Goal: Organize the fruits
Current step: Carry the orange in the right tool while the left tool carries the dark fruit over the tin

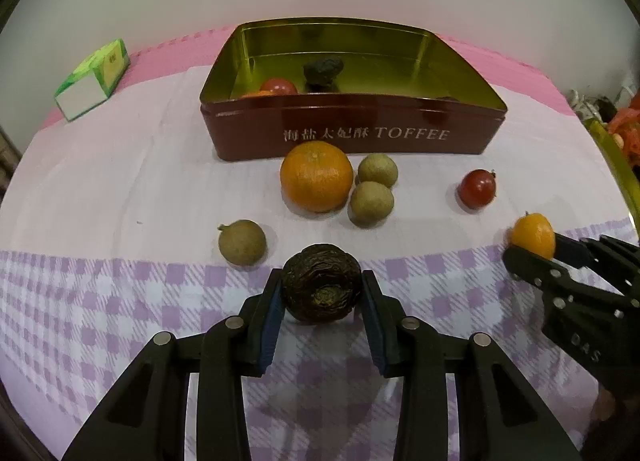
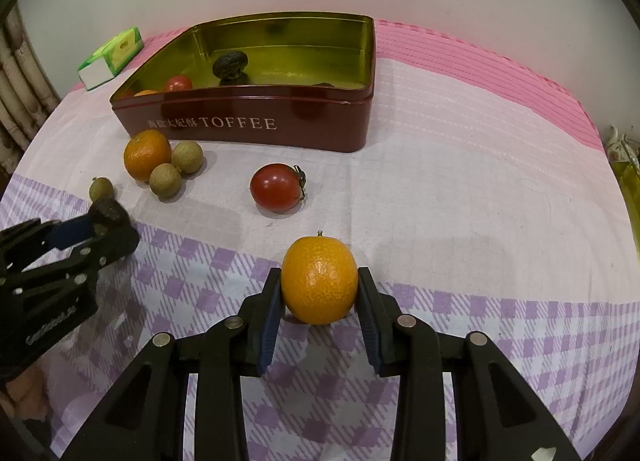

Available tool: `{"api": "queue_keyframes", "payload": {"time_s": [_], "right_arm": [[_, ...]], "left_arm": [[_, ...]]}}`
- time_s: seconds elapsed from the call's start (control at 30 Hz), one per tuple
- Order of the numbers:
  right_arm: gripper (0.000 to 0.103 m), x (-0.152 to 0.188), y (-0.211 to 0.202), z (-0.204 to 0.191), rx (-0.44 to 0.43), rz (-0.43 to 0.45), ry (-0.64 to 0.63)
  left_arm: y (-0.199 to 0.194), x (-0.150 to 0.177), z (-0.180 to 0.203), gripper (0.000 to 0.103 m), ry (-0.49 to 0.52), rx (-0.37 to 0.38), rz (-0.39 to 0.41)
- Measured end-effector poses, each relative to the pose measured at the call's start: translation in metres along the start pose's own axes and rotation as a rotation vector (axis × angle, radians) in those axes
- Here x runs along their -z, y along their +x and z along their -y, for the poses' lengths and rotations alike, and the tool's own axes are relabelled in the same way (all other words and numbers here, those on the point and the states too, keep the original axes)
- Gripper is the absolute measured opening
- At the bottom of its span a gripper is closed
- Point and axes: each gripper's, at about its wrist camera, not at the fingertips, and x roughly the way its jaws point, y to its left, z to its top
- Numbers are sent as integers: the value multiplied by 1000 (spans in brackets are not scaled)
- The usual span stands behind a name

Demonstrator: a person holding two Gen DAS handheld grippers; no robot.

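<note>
My left gripper [image 1: 322,293] is shut on a dark wrinkled fruit [image 1: 322,281] low over the checked cloth. My right gripper [image 2: 319,289] is shut on a small orange kumquat [image 2: 319,279]; it also shows in the left wrist view [image 1: 534,235]. A red TOFFEE tin [image 1: 352,133] stands open at the back and holds a dark wrinkled fruit [image 1: 323,68], a red tomato [image 1: 279,85] and something orange. In front of the tin lie a tangerine [image 1: 317,176], two longans [image 1: 377,169] [image 1: 371,203], a third longan [image 1: 242,241] and a cherry tomato [image 1: 477,188].
A green and white tissue pack [image 1: 94,77] lies at the back left. A pink mat [image 2: 480,69] shows beyond the cloth. A gold tin edge [image 1: 618,165] and clutter sit at the far right. A white wall stands behind.
</note>
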Motion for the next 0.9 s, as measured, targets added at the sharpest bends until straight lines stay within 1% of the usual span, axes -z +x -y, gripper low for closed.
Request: {"api": "queue_keyframes", "payload": {"time_s": [0.4,0.9], "right_arm": [[33,0,0,-1,5,0,2],[33,0,0,-1,9,-3,1]], "left_arm": [[-10,15,-13,38,-20,26,1],[-14,19,-18,38,-33,3,22]]}}
